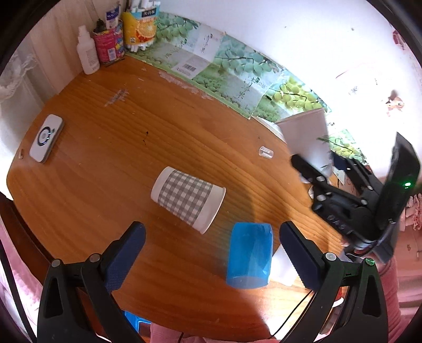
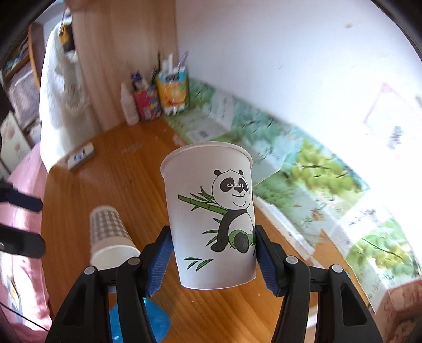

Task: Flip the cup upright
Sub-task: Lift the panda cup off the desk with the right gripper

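My right gripper (image 2: 211, 253) is shut on a white paper cup with a panda print (image 2: 211, 211), held upright with its rim up, above the wooden table (image 2: 147, 168). The cup also shows in the left wrist view (image 1: 308, 134) at the right. A grey checked cup (image 1: 187, 198) lies on its side mid-table; it also shows in the right wrist view (image 2: 109, 237). A blue cup (image 1: 250, 255) lies on its side between my left fingers. My left gripper (image 1: 211, 253) is open and empty above the near table edge.
A white device (image 1: 46, 137) lies at the table's left. A white bottle (image 1: 87, 50) and cans with pens (image 1: 139, 25) stand at the far corner. A small clear tube (image 1: 265, 152) lies on the table. Grape-print paper (image 1: 237, 68) lines the wall edge.
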The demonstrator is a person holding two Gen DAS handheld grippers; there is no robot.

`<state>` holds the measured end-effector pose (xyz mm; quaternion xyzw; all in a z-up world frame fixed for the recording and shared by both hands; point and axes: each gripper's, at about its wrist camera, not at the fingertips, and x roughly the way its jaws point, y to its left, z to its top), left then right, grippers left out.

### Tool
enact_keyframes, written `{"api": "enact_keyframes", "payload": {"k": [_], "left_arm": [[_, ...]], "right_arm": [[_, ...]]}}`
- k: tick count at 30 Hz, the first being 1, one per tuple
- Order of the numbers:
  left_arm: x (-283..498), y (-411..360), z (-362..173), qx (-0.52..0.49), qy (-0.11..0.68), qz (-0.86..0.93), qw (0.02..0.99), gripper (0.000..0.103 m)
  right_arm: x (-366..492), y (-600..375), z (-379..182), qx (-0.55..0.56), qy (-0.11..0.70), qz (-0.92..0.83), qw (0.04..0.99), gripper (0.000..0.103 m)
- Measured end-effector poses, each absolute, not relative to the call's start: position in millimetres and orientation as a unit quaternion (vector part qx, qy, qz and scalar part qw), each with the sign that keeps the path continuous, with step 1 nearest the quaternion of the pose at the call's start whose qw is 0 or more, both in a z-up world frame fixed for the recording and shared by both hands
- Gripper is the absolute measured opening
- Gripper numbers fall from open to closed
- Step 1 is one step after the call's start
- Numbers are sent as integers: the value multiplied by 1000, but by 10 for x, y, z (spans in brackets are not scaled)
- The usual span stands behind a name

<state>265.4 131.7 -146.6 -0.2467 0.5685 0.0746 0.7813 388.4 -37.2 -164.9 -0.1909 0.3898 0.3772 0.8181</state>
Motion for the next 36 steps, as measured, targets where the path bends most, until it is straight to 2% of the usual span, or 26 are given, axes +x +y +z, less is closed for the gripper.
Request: {"api": "enact_keyframes", "payload": {"k": [9,16,26,36], "left_arm": [[2247,1226,-1241,-228,546,78,802,101],[1999,1156,-1150,-236,543,56,804,101],[1809,1128,-1202,-218,549,33,806,101],[1669,1114,-1370,-184,577,-45,795,101]], "right_arm": [[3489,-686,-1135,-129,360,344,858,61],[3113,-948,-951,-69,346,354,866,61],[2436,-1257,-1036,13,353,314,881,61],[1716,-1274,-1411,78,392,242,884,61]]}}
